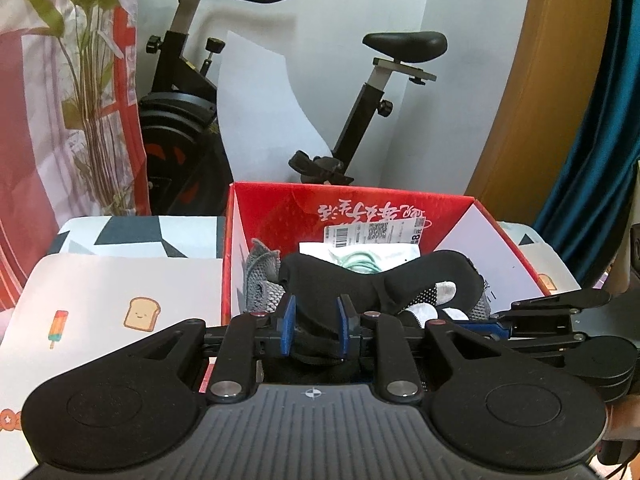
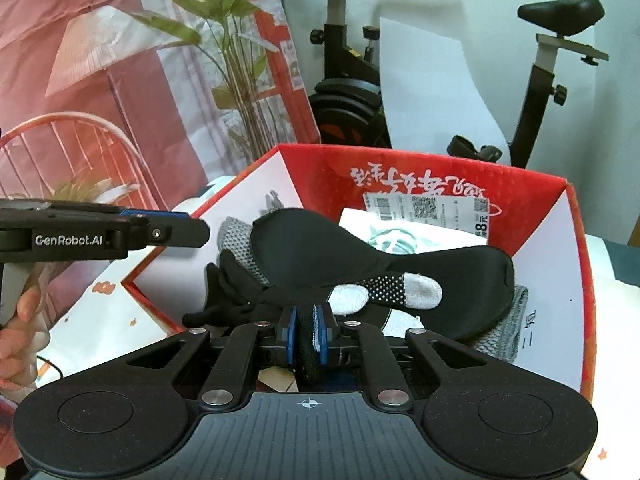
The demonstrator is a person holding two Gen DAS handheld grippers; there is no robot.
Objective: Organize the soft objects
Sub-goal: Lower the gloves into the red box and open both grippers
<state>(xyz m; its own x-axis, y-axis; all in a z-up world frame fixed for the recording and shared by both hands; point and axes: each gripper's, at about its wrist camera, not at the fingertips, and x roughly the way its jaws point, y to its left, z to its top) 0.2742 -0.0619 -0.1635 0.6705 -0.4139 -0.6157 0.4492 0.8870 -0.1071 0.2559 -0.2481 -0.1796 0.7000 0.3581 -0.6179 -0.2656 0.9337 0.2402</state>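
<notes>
A red cardboard box (image 1: 352, 192) (image 2: 420, 160) holds a black eye mask (image 1: 400, 276) (image 2: 320, 248), a grey knit piece (image 1: 260, 280) (image 2: 236, 240) and a white bag with a teal cable (image 1: 360, 256) (image 2: 392, 232). On the mask lies a black dotted glove (image 1: 424, 296) (image 2: 392, 288) with grey fingertips. My right gripper (image 2: 307, 336) (image 1: 492, 322) is shut on that glove's cuff at the box's near edge. My left gripper (image 1: 316, 328) (image 2: 204, 232) hovers at the box's left side, pads apart. Black fabric (image 2: 228, 288) shows in its gap, and I see nothing hanging from its tip.
The box stands on a table with a printed cover (image 1: 140, 312). Behind it are an exercise bike (image 1: 360, 120), a tall plant (image 1: 92, 80) and a red-and-white hanging. A blue curtain (image 1: 592, 140) is at the right. A hand (image 2: 24, 320) holds the left gripper.
</notes>
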